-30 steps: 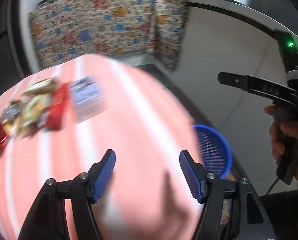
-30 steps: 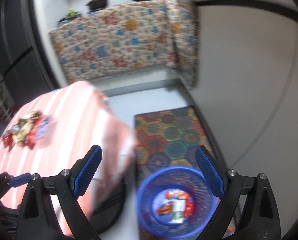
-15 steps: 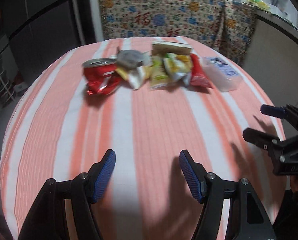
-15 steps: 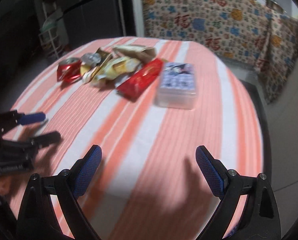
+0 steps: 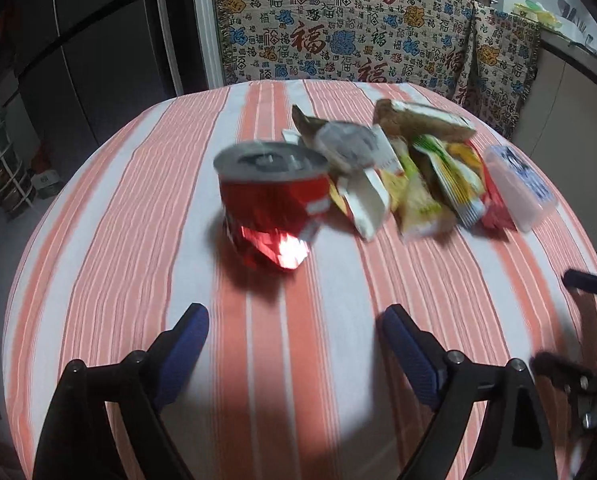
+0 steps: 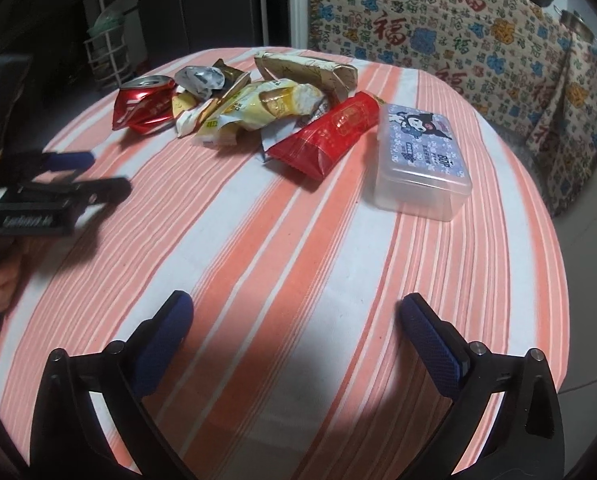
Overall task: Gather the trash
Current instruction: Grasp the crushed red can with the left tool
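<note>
Both hand-held grippers have swung from the floor basket back over the striped surface (image 6: 298, 240). The left hand-held gripper (image 5: 296, 340), jaws wide and empty, now faces the crushed red can (image 5: 272, 204); the right hand-held gripper (image 6: 296, 334), also wide, faces the wrappers (image 6: 258, 108) near the far edge.

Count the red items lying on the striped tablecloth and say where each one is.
2. The crushed red can lies at the left end of the trash pile; the red wrapper lies beside the clear plastic box. More may hide under other wrappers.
</note>
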Motion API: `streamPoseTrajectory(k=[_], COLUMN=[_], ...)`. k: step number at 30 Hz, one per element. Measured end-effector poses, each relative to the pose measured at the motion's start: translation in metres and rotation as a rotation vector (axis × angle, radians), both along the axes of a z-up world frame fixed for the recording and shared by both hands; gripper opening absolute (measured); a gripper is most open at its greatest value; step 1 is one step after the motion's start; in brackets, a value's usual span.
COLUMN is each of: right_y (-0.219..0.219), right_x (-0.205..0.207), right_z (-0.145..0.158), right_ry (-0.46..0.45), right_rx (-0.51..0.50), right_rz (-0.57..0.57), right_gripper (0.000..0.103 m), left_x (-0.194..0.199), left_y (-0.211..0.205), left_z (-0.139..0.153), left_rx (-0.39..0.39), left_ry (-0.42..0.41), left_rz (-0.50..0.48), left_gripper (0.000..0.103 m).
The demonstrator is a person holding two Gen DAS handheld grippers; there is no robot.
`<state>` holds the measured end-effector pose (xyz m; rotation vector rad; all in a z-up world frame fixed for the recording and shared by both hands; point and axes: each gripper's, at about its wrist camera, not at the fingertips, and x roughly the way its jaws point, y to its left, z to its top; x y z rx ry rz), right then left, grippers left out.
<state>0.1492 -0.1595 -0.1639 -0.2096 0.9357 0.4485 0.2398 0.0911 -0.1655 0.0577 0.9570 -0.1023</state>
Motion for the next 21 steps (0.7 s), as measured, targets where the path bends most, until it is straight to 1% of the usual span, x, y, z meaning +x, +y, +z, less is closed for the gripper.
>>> streamPoseTrajectory(k=[4,7,8,9,12,14,19,21], right_y=[0.001,0.002,0.002,0.002,0.003,0.004,0.004,0.003], right_x=[0.0,0.0,0.0,0.0,0.001,-0.001,0.0,0.0], right_z=[0.0,0.0,0.0,0.0,0.0,0.0,-0.001,0.0], right_ry=[0.001,0.001,0.001,0.001,0.002,0.001,0.001,0.0], right_rx=[0.001,0.002,0.002,0.002,0.003,0.003,0.005,0.005], right_rz=[0.0,0.001,0.001,0.001,0.003,0.006,0.009,0.01], right_gripper=[0.103,0.103,0.103,0.103,0.103,0.103,0.103,0.103], left_x=[0.029,0.04,0.042,0.041,0.039,0.032,-0.015,-0.037], left_y=[0.013,0.016,0.014,0.012,0.007,0.009,0.009,0.005], left_z=[0.0,0.0,0.001,0.002,0.004,0.006,0.008,0.008], left_rx=[-0.005,-0.008,-0.004,-0.003,0.016,0.023,0.007,-0.012], left_ry=[-0.004,-0.009,-0.016,-0.024,-0.039,-0.048,-0.023,-0.009], left_rz=[0.005,-0.011,-0.028,-0.043,-0.061,-0.042,-0.017,-0.004], left_gripper=[0.092,0.087,0.077,0.062,0.062,0.062,0.063,0.063])
